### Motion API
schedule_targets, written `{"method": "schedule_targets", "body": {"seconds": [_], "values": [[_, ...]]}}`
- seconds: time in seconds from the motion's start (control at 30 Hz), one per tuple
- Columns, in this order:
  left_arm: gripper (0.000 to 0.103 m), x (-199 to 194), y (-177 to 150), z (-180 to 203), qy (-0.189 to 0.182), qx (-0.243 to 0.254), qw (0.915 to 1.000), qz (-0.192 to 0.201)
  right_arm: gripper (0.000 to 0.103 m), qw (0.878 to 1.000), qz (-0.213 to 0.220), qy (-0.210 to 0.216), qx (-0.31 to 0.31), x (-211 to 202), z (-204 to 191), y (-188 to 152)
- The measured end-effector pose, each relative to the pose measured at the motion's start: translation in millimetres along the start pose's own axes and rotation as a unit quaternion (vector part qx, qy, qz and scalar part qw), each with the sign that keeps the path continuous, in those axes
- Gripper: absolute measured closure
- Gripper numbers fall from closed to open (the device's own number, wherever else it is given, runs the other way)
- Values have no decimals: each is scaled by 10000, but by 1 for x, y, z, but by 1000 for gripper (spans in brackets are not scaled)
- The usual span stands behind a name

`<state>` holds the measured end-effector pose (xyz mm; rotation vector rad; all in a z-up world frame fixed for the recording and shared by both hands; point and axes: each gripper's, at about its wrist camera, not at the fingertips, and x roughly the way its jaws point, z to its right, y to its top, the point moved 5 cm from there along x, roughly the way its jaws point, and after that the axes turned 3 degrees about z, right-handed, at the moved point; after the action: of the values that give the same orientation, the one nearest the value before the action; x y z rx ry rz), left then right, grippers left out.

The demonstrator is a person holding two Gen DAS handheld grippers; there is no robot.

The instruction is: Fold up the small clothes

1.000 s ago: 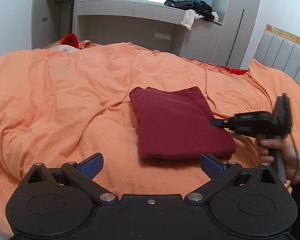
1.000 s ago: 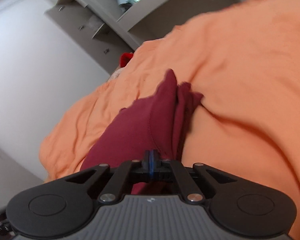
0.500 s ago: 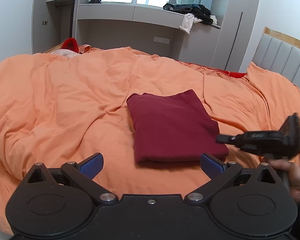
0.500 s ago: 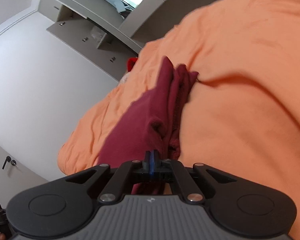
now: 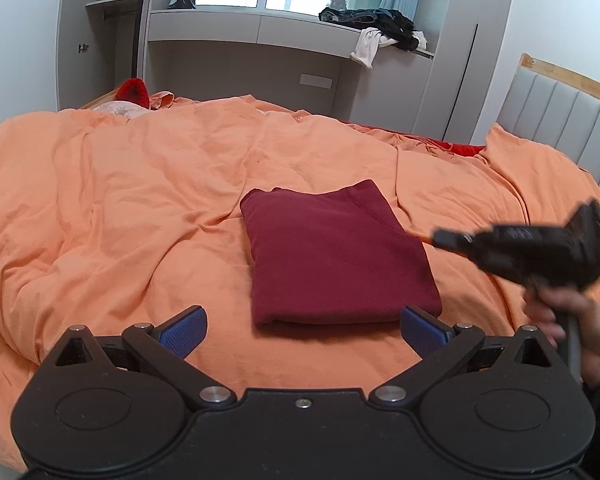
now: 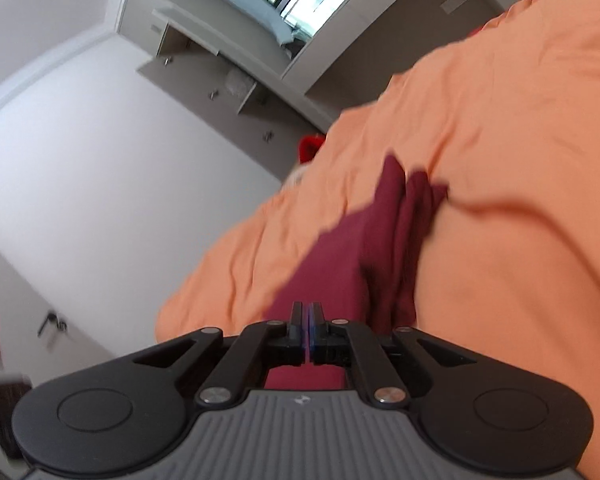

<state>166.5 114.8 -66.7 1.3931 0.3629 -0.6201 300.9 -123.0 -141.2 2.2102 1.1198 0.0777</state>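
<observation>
A dark red garment [image 5: 332, 256] lies folded into a neat rectangle on the orange duvet [image 5: 140, 208]. My left gripper [image 5: 302, 330] is open and empty, held just in front of the garment's near edge. My right gripper [image 5: 440, 236] shows blurred at the right of the left wrist view, off the garment's right edge and above the duvet. In the right wrist view the right gripper [image 6: 308, 320] is shut with nothing between its pads, and the garment [image 6: 340, 280] lies beyond and below it.
A grey padded headboard [image 5: 560, 120] stands at the right. A built-in desk and shelf [image 5: 260, 32] with a pile of clothes [image 5: 380, 28] lines the far wall. A red item [image 5: 134, 90] lies at the bed's far left corner.
My right gripper has drawn back to the right, away from the garment's edge, and lifted. The left gripper has risen slightly, staying open. The garment lies still.
</observation>
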Motion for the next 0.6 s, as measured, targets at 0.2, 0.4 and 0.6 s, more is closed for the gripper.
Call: {"method": "schedule_targets", "body": {"seconds": [0.2, 0.4, 0.6], "values": [[0, -1, 0, 1, 7, 98, 9999, -27, 103, 9962, -370, -768, -183, 38, 28, -2], [0, 1, 4, 0, -12, -12, 10000, 0, 103, 9963, -354, -782, -85, 45, 44, -13], [0, 2, -1, 5, 91, 79, 9999, -40, 5, 9869, 251, -1373, -804, -15, -17, -9]]}}
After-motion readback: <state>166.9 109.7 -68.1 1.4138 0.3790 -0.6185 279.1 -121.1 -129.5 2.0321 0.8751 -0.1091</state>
